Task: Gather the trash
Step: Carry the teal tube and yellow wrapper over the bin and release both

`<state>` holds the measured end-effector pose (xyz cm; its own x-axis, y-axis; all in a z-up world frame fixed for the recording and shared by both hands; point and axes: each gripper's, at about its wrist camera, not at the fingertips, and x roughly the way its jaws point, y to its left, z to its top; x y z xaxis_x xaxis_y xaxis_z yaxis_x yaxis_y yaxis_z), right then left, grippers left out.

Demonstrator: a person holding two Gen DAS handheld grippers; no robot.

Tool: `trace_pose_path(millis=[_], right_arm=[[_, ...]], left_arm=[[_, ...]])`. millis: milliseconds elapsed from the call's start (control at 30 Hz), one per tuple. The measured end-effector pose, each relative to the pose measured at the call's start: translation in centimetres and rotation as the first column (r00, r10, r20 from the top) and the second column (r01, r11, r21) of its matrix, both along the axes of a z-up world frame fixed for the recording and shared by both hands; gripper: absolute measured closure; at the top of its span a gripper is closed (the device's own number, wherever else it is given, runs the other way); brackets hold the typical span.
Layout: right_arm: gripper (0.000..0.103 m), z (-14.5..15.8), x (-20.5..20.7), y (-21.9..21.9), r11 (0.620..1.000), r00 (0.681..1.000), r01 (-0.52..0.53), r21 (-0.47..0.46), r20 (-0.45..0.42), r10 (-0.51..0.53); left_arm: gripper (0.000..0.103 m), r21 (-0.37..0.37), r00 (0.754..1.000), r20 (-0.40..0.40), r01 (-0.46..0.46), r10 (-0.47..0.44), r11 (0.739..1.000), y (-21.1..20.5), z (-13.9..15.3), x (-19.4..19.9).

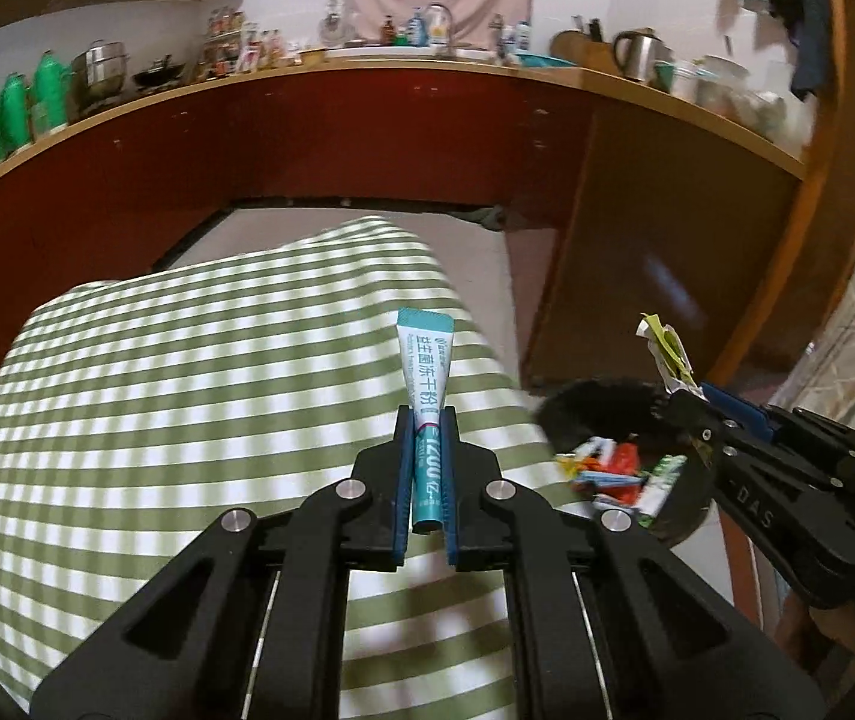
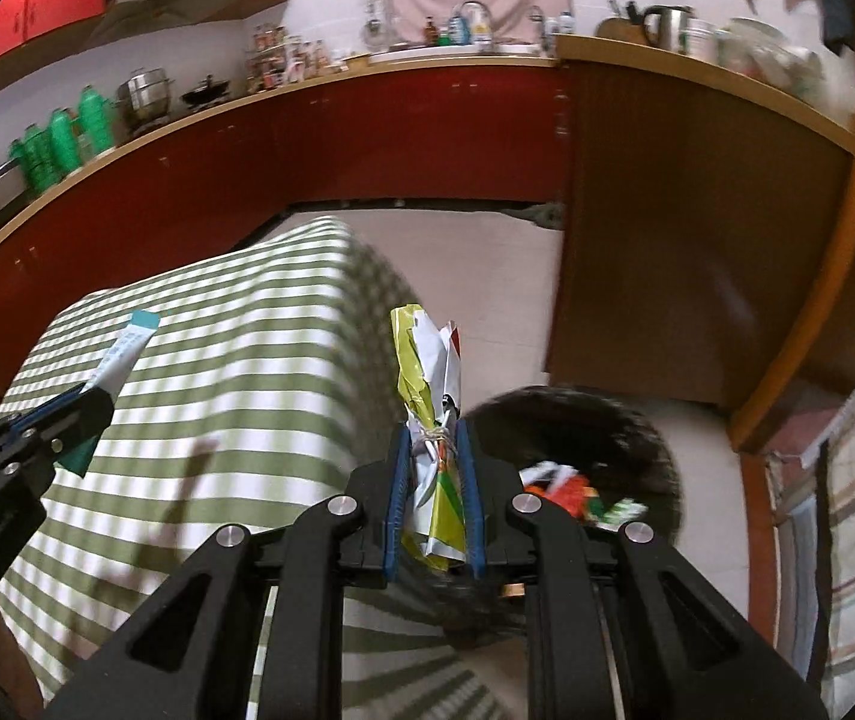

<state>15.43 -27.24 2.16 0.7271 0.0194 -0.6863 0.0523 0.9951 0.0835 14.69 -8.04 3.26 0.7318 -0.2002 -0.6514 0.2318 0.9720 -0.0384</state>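
Teal sachet (image 1: 425, 414): clamped upright in left tool (image 1: 425, 420), above green-checked surface (image 1: 187, 420). Crumpled yellow-and-white wrapper (image 2: 432, 420), tied with string: clamped in right tool (image 2: 432, 438), beside surface edge. Black bin (image 2: 637, 438): on floor just right of surface, holding colourful wrappers (image 1: 619, 474). Red cabinets (image 1: 307, 138): beyond.

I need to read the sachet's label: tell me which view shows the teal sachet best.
Left wrist view: the teal sachet stands centred between the left gripper fingers, print facing the camera. The right wrist view shows it small, blurred, at the left edge.
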Motion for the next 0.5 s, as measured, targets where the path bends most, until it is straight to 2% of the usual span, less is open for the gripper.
trace_pose_path(millis=[233, 400, 500], right_arm=[[0.086, -0.7, 0.1, -3.9, 0.997, 0.997, 0.074, -0.003, 0.001, -0.073], [0.086, -1.0, 0.1, -5.0, 0.995, 0.995, 0.101, -0.012, 0.007, -0.101], [0.086, -1.2, 0.4, -5.8, 0.993, 0.993, 0.116, -0.012, 0.012, -0.116]], left_arm=[[0.095, 0.017, 0.997, -0.004, 0.075, -0.075, 0.997, -5.3, -0.9, 1.6], [0.095, 0.025, 0.993, -0.01, 0.119, -0.118, 0.993, -8.4, -1.5, 2.8], [0.091, 0.045, 0.989, -0.016, 0.144, -0.144, 0.989, -10.0, -2.2, 3.3]])
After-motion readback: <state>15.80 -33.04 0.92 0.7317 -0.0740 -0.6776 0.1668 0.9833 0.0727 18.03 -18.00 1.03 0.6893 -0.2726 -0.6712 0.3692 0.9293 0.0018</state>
